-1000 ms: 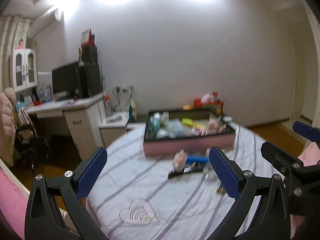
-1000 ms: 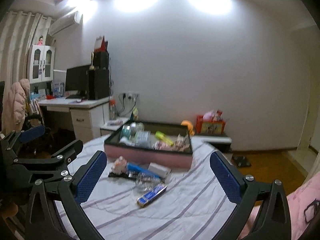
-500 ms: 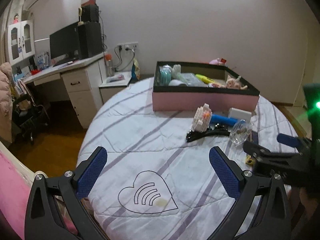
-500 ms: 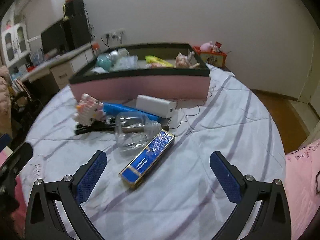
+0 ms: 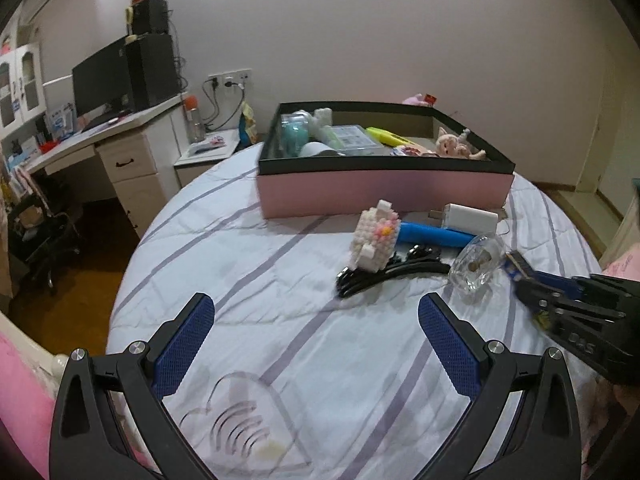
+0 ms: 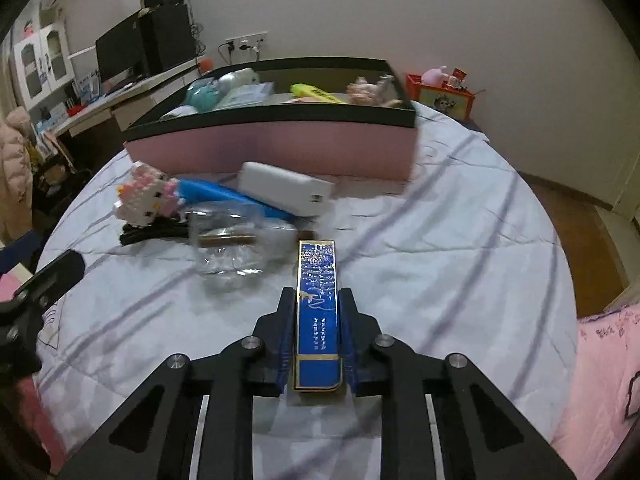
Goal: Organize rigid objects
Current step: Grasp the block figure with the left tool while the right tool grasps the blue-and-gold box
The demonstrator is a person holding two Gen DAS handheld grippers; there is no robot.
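Right gripper (image 6: 317, 334): jaws just closed, clamping long blue box (image 6: 318, 312). Left gripper (image 5: 316, 344): wide open, empty. Pink tray (image 5: 384, 196): far.

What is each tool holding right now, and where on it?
Right tool has just closed on the blue box, near its long sides' near end. Left tool holds nothing.

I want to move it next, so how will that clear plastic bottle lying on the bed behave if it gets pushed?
The clear plastic bottle lies on its side, so it would probably roll. It looks nearly empty, so likely light. It touches the black cable, which may stop it.
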